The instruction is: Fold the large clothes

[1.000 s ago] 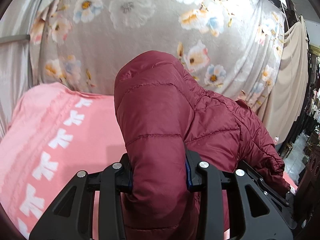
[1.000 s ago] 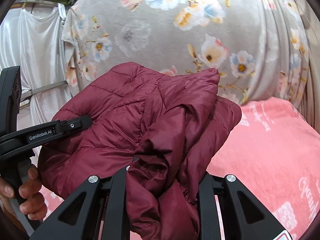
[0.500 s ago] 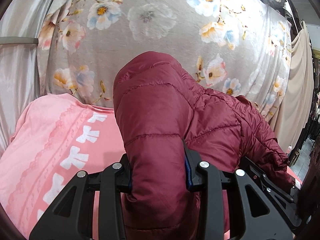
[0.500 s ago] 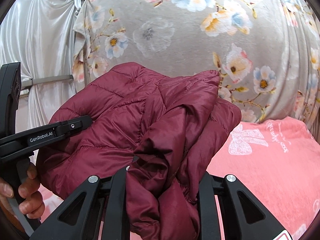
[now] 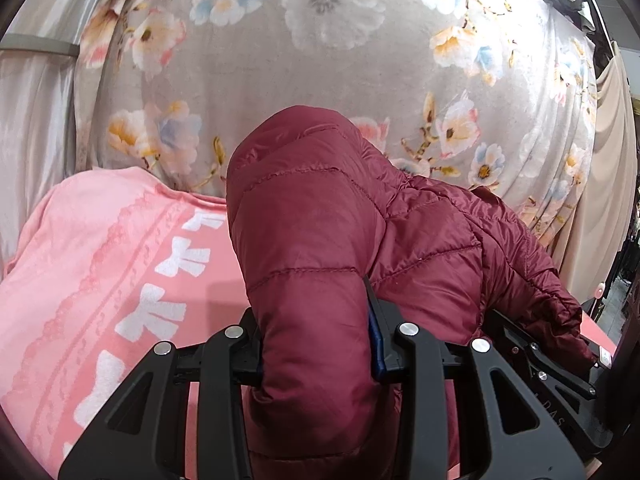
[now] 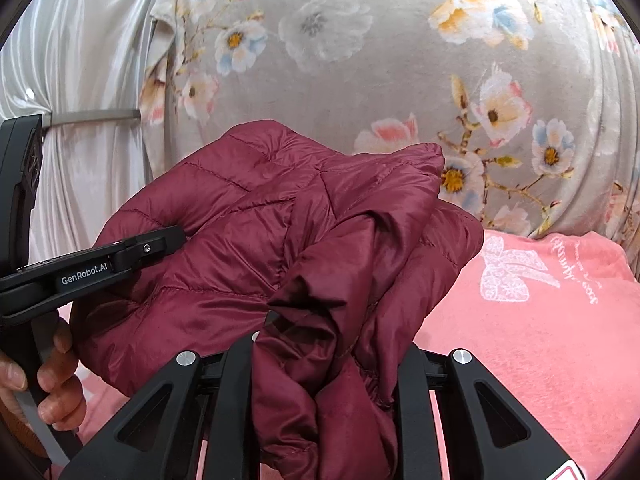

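I hold the maroon quilted puffer jacket [image 5: 320, 240] in both of my tools. My left gripper [image 5: 316, 344] is clenched on a thick padded fold of it, the pads pressing the fabric from both sides. My right gripper [image 6: 324, 360] is clamped on a bunched, crumpled section of the same jacket [image 6: 280, 240], which spills down between the fingers. The jacket hangs between the two grippers above the pink blanket with white bow prints [image 5: 100, 264], near its far edge, where a grey floral cloth [image 5: 320, 60] hangs behind. In the right wrist view my left hand [image 6: 48, 380] grips the black handle of the left tool at the picture's left side, beside a silvery satin curtain [image 6: 80, 60].
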Tool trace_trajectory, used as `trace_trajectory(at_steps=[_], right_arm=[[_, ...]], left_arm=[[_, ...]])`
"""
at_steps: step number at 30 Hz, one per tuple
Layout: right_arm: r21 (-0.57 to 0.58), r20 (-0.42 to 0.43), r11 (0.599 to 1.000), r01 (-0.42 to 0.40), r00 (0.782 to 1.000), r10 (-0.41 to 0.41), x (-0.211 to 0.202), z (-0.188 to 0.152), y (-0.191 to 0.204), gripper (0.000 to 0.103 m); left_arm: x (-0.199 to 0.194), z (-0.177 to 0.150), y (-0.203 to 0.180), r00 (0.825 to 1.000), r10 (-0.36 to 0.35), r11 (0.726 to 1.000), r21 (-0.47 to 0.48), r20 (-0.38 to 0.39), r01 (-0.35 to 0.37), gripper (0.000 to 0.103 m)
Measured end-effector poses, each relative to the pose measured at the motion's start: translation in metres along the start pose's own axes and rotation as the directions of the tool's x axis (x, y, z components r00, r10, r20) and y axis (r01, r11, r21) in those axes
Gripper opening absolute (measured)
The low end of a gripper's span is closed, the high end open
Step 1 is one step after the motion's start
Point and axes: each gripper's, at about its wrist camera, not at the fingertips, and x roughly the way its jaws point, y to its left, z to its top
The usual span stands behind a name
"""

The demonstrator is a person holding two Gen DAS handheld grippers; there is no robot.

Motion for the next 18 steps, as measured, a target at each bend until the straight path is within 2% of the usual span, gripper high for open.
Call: trace_trajectory(at_steps=[10, 18], right_arm=[[-0.039, -0.066, 0.999, 0.001, 0.998, -0.004, 0.052, -0.025, 0.010, 0.018], [-0.020, -0.164, 1.000, -0.007, 0.986, 0.004, 0.094, -0.051, 0.008, 0.018]], left_arm=[[0.044, -0.027, 0.031, 0.999, 0.016, 0.999, -0.036, -0.043, -0.018, 0.035], [0.080, -0.053, 0.047, 0.993, 0.044, 0.998, -0.033, -0.113, -0.048, 0.035]])
